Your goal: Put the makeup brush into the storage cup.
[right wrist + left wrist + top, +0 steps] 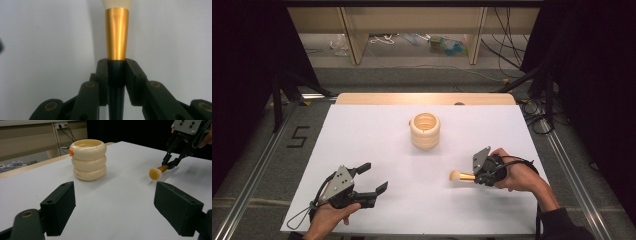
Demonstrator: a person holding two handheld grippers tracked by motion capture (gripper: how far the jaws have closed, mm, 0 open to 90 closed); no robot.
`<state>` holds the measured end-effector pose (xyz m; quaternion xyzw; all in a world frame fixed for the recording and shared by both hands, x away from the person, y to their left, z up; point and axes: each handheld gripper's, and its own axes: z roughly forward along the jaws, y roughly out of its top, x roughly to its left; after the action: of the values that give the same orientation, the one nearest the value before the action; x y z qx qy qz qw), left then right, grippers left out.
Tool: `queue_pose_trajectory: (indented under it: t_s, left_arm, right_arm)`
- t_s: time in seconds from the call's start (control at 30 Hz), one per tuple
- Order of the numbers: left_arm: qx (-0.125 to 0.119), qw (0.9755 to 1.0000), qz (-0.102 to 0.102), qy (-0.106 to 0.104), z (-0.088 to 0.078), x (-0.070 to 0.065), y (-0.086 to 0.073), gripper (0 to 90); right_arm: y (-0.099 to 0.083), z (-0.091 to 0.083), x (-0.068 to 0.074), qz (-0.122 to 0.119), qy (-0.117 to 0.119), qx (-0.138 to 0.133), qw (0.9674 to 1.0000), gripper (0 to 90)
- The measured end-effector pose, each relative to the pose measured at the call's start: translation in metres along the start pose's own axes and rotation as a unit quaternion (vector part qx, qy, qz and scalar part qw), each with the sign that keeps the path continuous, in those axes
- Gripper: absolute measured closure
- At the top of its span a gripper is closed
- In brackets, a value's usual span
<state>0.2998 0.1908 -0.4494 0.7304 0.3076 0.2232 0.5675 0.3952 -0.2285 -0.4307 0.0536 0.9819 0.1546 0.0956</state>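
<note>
Where the high view blurs it, fingers (136, 75) clamp the brush (116, 37).

The brush (116, 37) has a gold metallic ferrule, a black handle and a cream bristle head. The ringed holder (425, 130) is a plain pale cream throughout, with a small orange tab at its upper rim, and it stands on a plain white worktop (372, 145) edged in light wood at the far side. The left claw (371, 181) and the right claw (476, 176) are black, each topped with a grey plate.

Lab, black curtains (242, 75), floor cables (512, 55)
</note>
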Motion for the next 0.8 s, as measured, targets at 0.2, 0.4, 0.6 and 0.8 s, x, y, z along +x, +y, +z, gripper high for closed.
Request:
queue_pose_trajectory:
  t_s: [0.2, 0.4, 0.6, 0.8]
  left_arm:
    - [-0.001, 1.0000, 0.004, -0.001, 0.000, 0.001, 0.000, 17.4]
    - [0.000, 1.0000, 0.000, 0.003, -0.002, 0.001, 0.000, 17.4]
    - [-0.002, 1.0000, -0.003, 0.005, -0.002, 0.001, 0.000, 17.3]
    - [-0.003, 1.0000, -0.002, 0.005, -0.002, 0.001, 0.000, 17.4]
  right_arm:
    - [-0.002, -0.016, -0.011, 0.052, -0.061, -0.078, 0.9938, 74.4]
    - [-0.005, -0.022, -0.018, 0.130, -0.099, -0.144, 0.9759, 74.4]
    - [-0.008, -0.031, -0.024, 0.164, -0.115, -0.211, 0.9568, 74.4]
    - [-0.008, -0.038, -0.027, 0.197, -0.120, -0.283, 0.9309, 74.4]
